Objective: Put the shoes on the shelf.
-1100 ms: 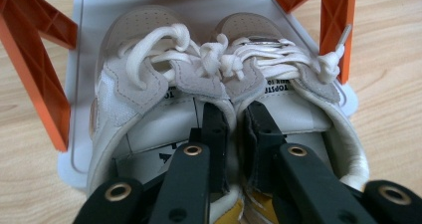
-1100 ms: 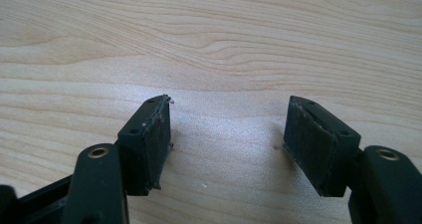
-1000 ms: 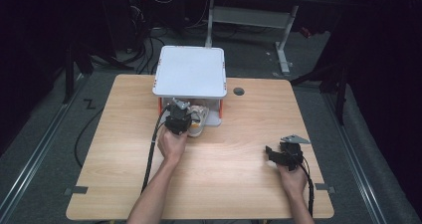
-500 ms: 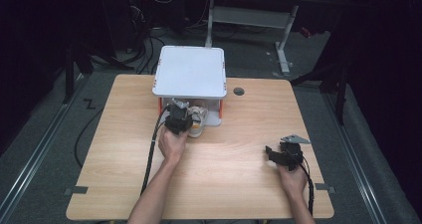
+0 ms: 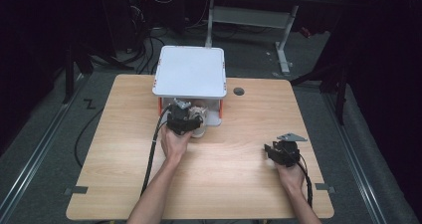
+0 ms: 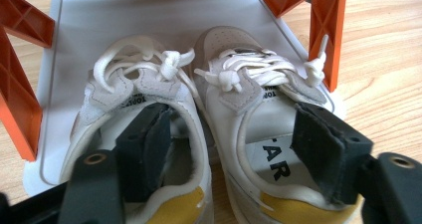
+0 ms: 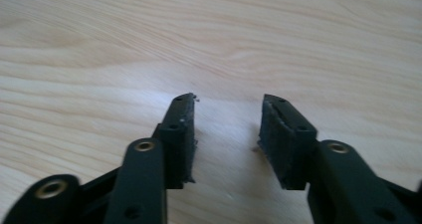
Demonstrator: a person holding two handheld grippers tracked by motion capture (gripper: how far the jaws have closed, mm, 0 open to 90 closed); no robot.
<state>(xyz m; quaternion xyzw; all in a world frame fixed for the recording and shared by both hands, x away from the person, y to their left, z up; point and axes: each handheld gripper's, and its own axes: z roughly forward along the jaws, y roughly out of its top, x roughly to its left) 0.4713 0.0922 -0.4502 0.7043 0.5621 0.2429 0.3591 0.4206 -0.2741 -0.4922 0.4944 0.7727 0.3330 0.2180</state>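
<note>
Nearest, right gripper [image 5: 271,149] sits low over bare wooden table [image 5: 239,184], held in the person's right hand [image 5: 291,176], well apart from everything else. Its jaws have just been closing but stand parted, nothing between them, plain wood grain under them in the right gripper view [image 7: 226,134].

Further in, left hand [image 5: 174,143] holds left gripper [image 5: 191,119] at the front edge of the rack. Its jaws have just been opening: released, gap wide. In the left gripper view, one black pad [image 6: 149,144] sits inside the collar of the left-hand shoe, the other pad [image 6: 326,154] inside the collar of the right-hand shoe, so the two inner walls of the shoes lie between the pads, not pinched.

Pair of white sneakers [image 6: 219,109] with yellow heel lining stands side by side, toes pointing away, laces tied, on the white lower shelf [image 6: 149,20] of the rack, between orange uprights [image 6: 326,30].

Farther back, white top shelf [image 5: 190,70] covers the shoes from above. Beyond the table, dark floor and desk legs.
</note>
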